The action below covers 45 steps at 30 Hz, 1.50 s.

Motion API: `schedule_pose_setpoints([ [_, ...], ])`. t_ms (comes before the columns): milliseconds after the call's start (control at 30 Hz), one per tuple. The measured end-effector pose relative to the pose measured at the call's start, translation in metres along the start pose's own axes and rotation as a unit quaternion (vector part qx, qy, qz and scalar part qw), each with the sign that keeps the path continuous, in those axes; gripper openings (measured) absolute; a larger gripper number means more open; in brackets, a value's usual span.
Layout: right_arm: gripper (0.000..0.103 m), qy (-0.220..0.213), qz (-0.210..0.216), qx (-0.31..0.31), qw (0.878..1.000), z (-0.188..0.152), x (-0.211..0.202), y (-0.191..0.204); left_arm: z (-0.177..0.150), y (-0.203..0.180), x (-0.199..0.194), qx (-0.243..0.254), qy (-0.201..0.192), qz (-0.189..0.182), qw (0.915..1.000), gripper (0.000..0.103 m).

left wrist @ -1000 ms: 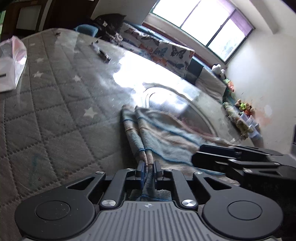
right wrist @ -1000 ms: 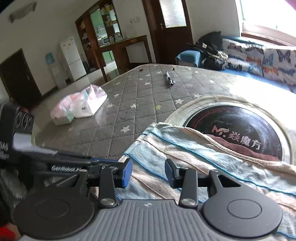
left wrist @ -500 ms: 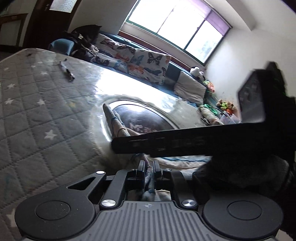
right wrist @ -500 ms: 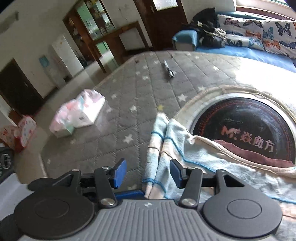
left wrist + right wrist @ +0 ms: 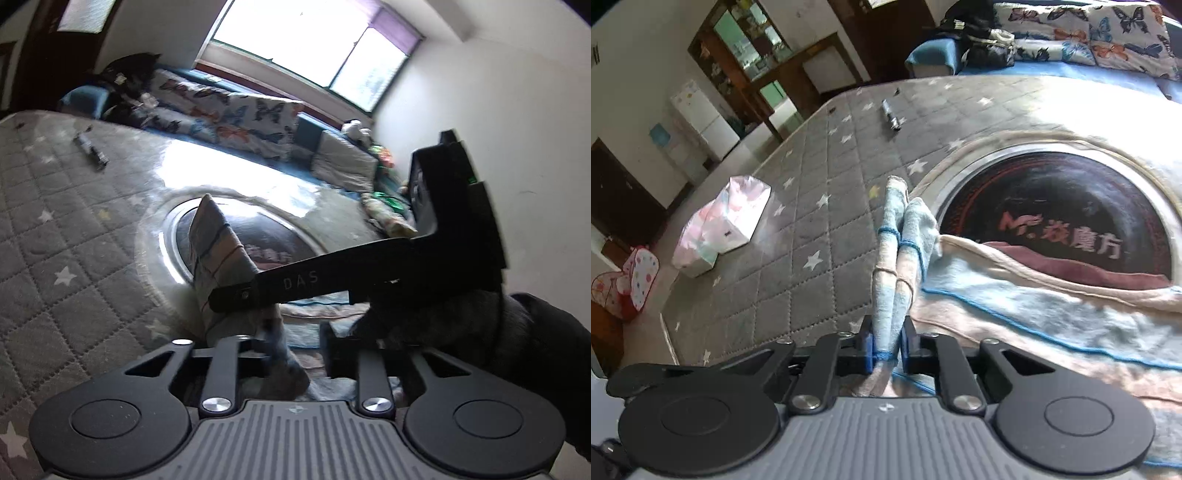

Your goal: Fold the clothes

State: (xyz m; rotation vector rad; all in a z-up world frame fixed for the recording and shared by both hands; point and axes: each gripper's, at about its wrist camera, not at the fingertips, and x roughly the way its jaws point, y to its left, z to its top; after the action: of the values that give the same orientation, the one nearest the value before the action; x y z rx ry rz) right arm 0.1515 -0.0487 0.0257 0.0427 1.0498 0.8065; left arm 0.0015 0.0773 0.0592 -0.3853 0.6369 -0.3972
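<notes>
The pale blue and pink striped cloth point(image 5: 1015, 306) lies over a round dark inlay point(image 5: 1052, 206) in the quilted grey table cover point(image 5: 798, 229). My right gripper point(image 5: 886, 347) is shut on the cloth's bunched edge point(image 5: 894, 258), which rises as two folded ridges straight ahead of the jaws. In the left wrist view my left gripper point(image 5: 293, 354) stands open; the same lifted strip of cloth point(image 5: 218, 243) hangs between its fingers, nearer the left one. The right tool's black frame point(image 5: 332, 280) crosses just above the left fingers, held by a dark-sleeved hand point(image 5: 517, 332).
A plastic-wrapped tissue pack point(image 5: 720, 225) sits on the cover's left side and a dark pen point(image 5: 891, 119) lies at the far end. A sofa with butterfly cushions point(image 5: 1089, 33) runs behind the table. The table edge drops off at the left.
My right gripper moved onto the bunched cloth edge and shut on it. My left gripper, shut on that edge before, has opened. The right tool now crosses the left view.
</notes>
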Motion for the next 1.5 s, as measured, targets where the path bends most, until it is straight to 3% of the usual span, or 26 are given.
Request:
schedule_pose_setpoints([
  [33, 0.011, -0.004, -0.002, 0.002, 1.0, -0.002, -0.005, -0.004, -0.001, -0.002, -0.002, 0.007, -0.001, -0.007, 1.0, 0.044],
  [200, 0.01, -0.027, -0.013, 0.019, 0.999, -0.008, -0.035, -0.03, -0.003, -0.012, -0.011, 0.037, -0.011, -0.042, 0.9984, 0.057],
  [333, 0.01, -0.044, -0.026, 0.028, 0.998, -0.013, -0.06, -0.051, -0.004, -0.017, -0.007, 0.042, -0.01, -0.041, 0.9982, 0.064],
  [733, 0.01, -0.071, -0.081, 0.073, 0.991, -0.049, -0.114, -0.126, -0.009, -0.036, 0.041, 0.045, 0.045, -0.007, 0.9979, 0.066],
  [1033, 0.01, -0.093, -0.093, 0.082, 0.988, -0.059, -0.142, -0.165, -0.007, -0.047, 0.071, 0.052, 0.072, 0.009, 0.996, 0.069],
  [1333, 0.014, -0.077, -0.08, 0.14, 0.984, -0.078, -0.131, -0.204, -0.006, -0.052, 0.09, 0.058, 0.09, 0.016, 0.9941, 0.069],
  [1500, 0.011, -0.108, -0.088, 0.142, 0.98, -0.085, -0.141, -0.206, -0.006, -0.055, 0.101, 0.061, 0.101, 0.02, 0.9928, 0.069],
])
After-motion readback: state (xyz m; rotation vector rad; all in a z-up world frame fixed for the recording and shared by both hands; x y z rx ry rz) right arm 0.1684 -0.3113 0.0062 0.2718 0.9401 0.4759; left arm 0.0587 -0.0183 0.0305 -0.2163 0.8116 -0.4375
